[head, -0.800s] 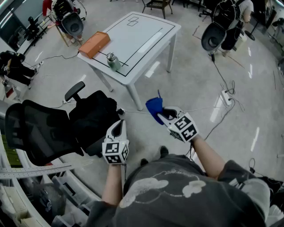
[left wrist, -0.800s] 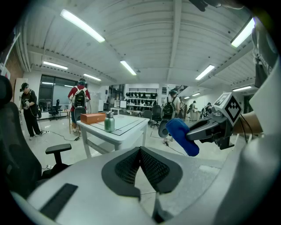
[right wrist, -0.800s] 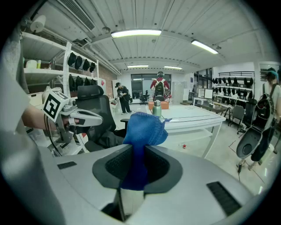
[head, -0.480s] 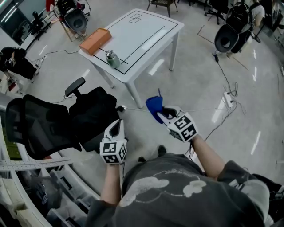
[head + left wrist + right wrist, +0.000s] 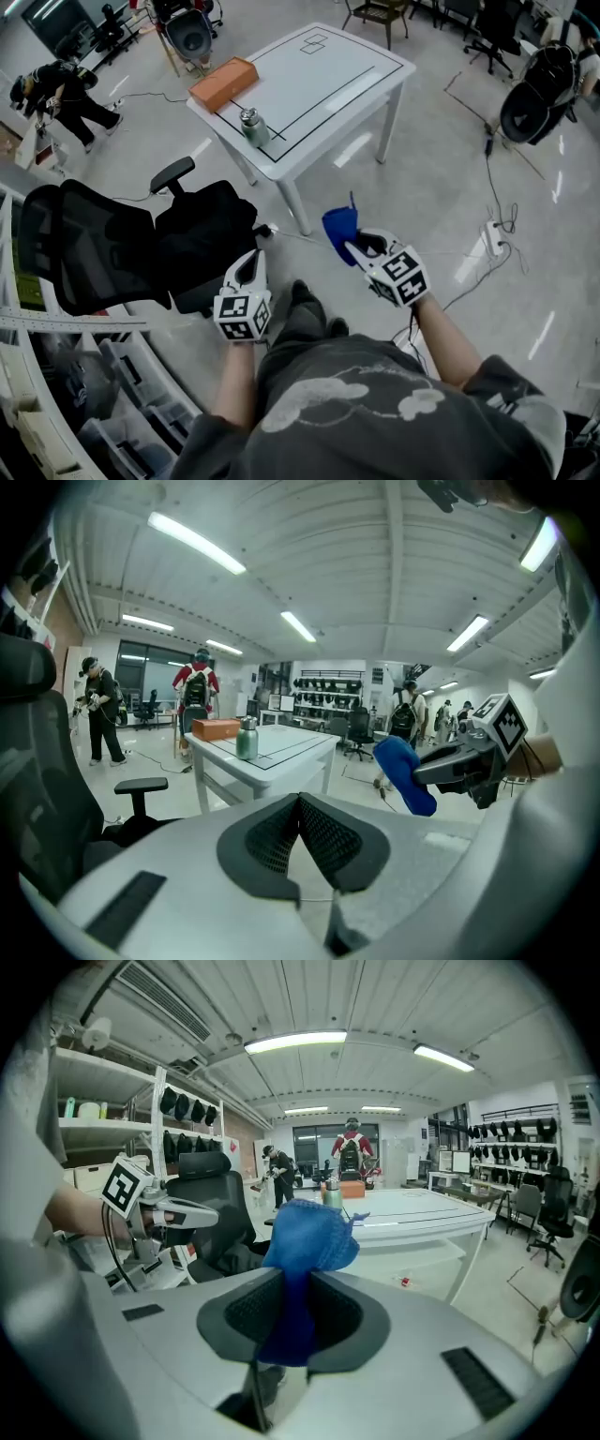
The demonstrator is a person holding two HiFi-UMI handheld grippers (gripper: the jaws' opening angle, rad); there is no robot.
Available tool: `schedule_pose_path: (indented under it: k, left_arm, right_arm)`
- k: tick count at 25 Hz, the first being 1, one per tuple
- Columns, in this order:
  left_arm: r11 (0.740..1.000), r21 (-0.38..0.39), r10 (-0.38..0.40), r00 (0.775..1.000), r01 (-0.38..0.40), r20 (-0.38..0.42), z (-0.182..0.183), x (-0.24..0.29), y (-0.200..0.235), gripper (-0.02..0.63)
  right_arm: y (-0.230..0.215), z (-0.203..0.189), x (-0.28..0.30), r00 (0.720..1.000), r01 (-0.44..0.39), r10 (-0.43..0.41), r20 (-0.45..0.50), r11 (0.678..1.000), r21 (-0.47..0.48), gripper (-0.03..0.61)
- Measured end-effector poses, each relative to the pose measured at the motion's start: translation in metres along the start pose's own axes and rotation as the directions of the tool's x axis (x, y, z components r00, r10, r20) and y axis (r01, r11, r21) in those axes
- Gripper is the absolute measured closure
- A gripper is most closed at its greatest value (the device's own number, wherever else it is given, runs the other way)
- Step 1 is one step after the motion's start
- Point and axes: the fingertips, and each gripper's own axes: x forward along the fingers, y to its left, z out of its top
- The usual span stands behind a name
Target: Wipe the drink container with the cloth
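Loads of open grey floor [image 5: 441, 169] is lying between the person and the white table [image 5: 319, 70], with cables [image 5: 497, 225] trailing off on the right. A black office chair [image 5: 94, 253] is crowding the left side, just beside the left gripper [image 5: 251, 262], which is sitting fully closed on nothing. An orange box [image 5: 223, 82] is lying along the table's left edge. The bottle [image 5: 254, 127] is standing upright near the edge facing the chair. The right gripper [image 5: 356, 247] is clamping a blue cloth [image 5: 340, 228], well apart from the bottle.

Open floor [image 5: 441, 169] runs ahead to the table [image 5: 328, 66]; a black chair [image 5: 112, 253] (bulky) crowds the left claw [image 5: 251, 261].
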Motion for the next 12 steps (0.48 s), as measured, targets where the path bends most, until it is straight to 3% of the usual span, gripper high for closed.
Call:
schedule_pose_path:
  k: [12]
  left_arm:
    - [0.999,-0.048,-0.017,1.000,0.017,0.003,0.027,0.086,0.038,0.611]
  right_arm:
    - [-0.062,0.021,0.049,0.999,0.026,-0.026,-0.040,0.999,0.020,0.497]
